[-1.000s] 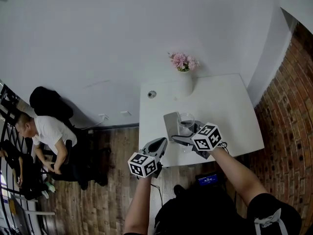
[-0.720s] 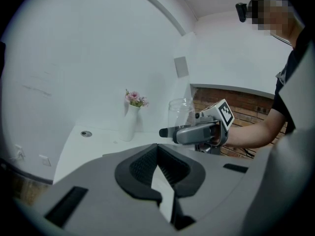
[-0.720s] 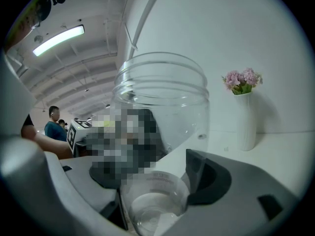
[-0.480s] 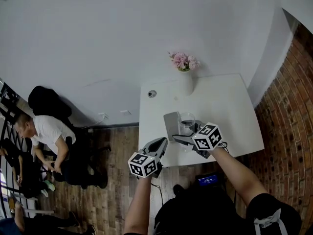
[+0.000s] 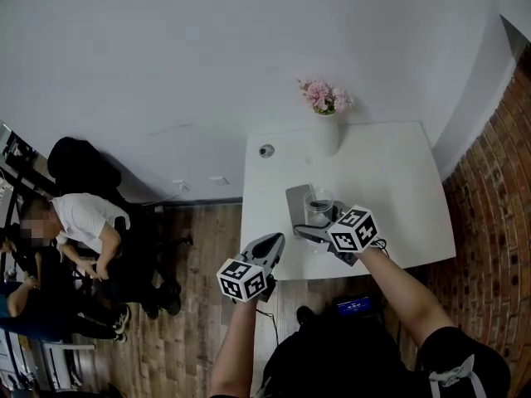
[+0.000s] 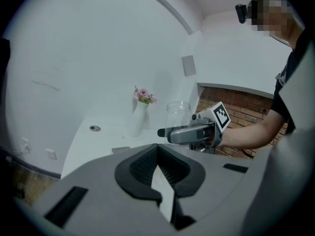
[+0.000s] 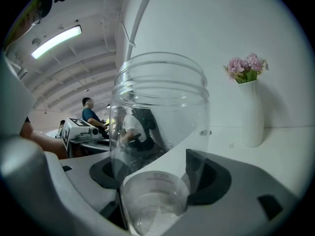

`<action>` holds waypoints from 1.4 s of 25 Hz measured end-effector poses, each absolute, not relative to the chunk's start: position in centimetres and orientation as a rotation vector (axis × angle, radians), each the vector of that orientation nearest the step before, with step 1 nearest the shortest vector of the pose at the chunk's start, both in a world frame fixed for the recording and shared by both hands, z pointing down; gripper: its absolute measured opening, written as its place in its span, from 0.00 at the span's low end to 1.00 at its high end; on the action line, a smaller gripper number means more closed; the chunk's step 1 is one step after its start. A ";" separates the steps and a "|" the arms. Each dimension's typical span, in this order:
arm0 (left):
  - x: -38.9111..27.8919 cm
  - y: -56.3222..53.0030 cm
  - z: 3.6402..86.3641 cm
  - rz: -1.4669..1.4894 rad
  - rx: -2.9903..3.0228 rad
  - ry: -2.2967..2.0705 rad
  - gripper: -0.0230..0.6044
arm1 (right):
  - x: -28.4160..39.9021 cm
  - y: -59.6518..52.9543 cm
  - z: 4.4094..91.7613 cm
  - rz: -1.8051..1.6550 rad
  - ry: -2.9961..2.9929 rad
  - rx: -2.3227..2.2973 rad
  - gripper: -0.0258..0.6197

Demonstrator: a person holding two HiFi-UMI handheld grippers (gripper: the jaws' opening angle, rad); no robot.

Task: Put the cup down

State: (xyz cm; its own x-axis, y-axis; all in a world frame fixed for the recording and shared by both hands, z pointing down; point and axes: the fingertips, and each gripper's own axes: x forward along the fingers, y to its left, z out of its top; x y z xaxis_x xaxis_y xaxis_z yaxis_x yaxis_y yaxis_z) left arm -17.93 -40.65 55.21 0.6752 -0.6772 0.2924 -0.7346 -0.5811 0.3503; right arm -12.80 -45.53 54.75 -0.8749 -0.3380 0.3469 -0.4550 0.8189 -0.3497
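A clear plastic cup (image 7: 160, 132) stands upright between my right gripper's (image 7: 157, 181) jaws, which are shut on its lower part. From the head view, the cup (image 5: 318, 207) is over the white table (image 5: 390, 181) near its front edge, beside a grey flat pad (image 5: 297, 204). I cannot tell whether its base touches the tabletop. My left gripper (image 5: 267, 245) hangs off the table's front left corner, shut and holding nothing. The left gripper view shows the cup (image 6: 178, 113) and the right gripper (image 6: 189, 132) ahead of the left gripper (image 6: 157, 151).
A white vase with pink flowers (image 5: 326, 131) stands at the table's back edge, and a round grommet (image 5: 266, 150) sits at the back left. A brick wall (image 5: 498, 206) runs along the right. People sit by chairs on the wooden floor (image 5: 79, 222) at left.
The right gripper has sunk slightly toward the table with the cup in it. The head view has shifted a little. The people at left have moved.
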 end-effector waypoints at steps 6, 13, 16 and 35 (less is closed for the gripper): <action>-18.8 -40.8 56.0 0.178 2.405 -1.121 0.05 | -13.9 -47.0 56.4 0.659 -2.733 0.582 0.59; -19.8 -41.9 56.3 0.159 2.371 -1.136 0.05 | -15.4 -50.0 58.5 0.620 -2.722 0.596 0.59; -20.2 -42.3 56.4 0.151 2.361 -1.140 0.05 | -16.1 -51.3 59.2 0.580 -2.724 0.601 0.59; -22.6 -43.7 57.7 0.173 2.313 -1.168 0.05 | -18.2 -50.8 60.6 0.164 -2.796 0.508 0.59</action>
State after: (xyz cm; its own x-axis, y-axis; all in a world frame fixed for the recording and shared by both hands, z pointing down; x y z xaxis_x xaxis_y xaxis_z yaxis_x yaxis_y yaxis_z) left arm -22.63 -43.70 57.68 0.6165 -0.7087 0.3430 -0.7776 -0.4798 0.4063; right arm -18.21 -50.80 60.58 -0.8943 -0.3263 0.3061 -0.3599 0.9311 -0.0591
